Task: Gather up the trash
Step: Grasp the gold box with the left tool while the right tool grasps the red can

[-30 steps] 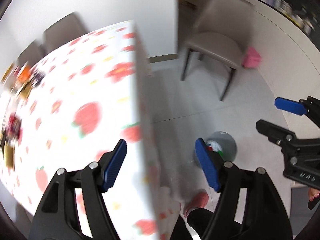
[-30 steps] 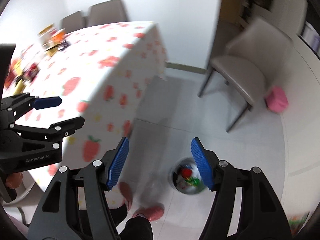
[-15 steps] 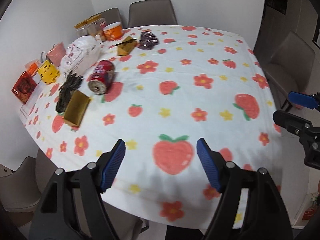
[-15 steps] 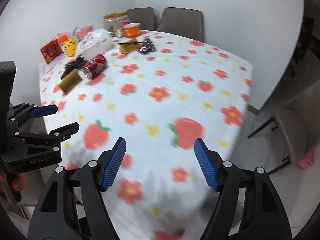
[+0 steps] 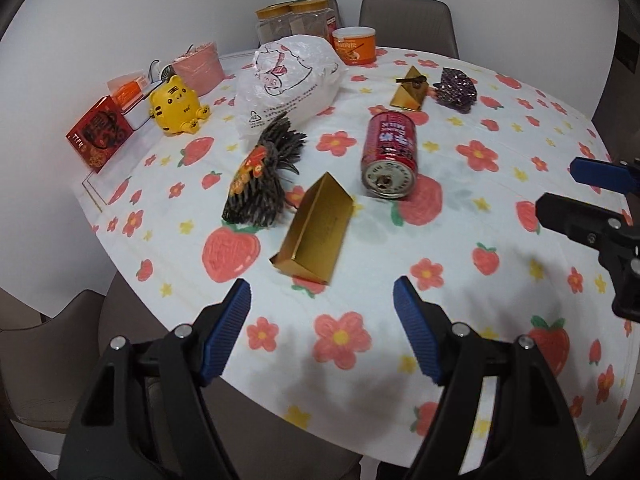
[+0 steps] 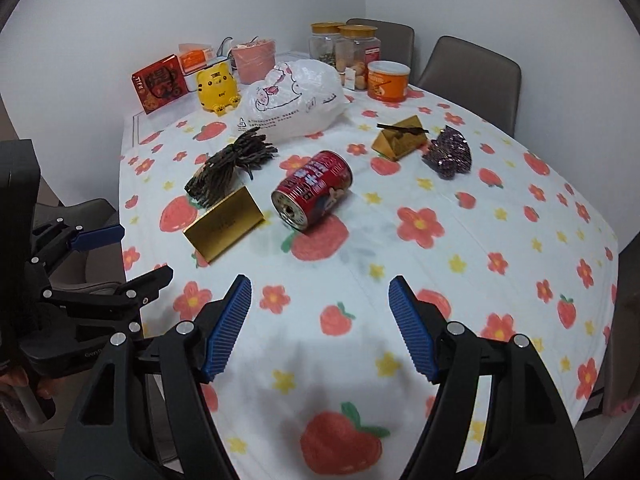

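We hold our left tool and our right tool above the near edge of the worktop, which wears a white cloth printed with strawberries and flowers. Both tools have their blue pads spread wide apart, having just been opening a little further, and nothing sits between the pads of either one. Ahead of us the trash lies scattered on the cloth. A red can lies on its side near the middle, its opened end turned towards us. Just to its left lies a long gold box, and touching that box's far left side is a crumpled dark wrapper with a red and gold patch. Farther back on the right lies a smaller gold box with a dark strip across it, and just beside it a crumpled purple wrapper. A white plastic bag lies bunched behind the dark wrapper. Along the far edge stand a yellow tiger figure, a red box, a pink tub, an orange tub and two clear jars with orange lids. In the left view our right tool shows at the right edge, and in the right view our left tool shows at the left edge, so the two hang side by side, well short of the trash. Grey chairs stand behind the far side.
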### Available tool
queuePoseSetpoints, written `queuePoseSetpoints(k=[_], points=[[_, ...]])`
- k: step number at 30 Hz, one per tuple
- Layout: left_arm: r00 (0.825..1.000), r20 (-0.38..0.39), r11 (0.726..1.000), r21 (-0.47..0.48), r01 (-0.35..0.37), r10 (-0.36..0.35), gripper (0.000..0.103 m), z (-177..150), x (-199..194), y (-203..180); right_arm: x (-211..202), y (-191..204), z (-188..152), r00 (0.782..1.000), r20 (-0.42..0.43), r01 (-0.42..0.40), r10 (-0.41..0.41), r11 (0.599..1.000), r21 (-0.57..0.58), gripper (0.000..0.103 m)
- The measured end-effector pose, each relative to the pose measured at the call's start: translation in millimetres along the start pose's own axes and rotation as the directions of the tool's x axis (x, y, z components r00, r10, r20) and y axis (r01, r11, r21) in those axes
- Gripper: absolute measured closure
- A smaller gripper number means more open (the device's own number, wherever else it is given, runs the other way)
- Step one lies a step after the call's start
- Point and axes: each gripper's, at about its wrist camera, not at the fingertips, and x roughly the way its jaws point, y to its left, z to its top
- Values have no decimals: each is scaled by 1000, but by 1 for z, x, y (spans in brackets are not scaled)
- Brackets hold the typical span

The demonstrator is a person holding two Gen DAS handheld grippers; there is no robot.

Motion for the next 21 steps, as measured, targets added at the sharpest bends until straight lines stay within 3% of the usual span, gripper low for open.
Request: queuePoseSetpoints(k=[6,14,21], points=[[1000,2,1000,-2,-11,11,29,14,31,19,55,8,40,999,-36,11,-9,999,47,30],[994,-58,992,72,100,-96,29,19,87,27,130,-4,62,989,-140,82,-52,972,219,29],[987,-92,980,142,141,-129,29,17,121,23,169,6,72,982,-178,106,-64,966,235,24]])
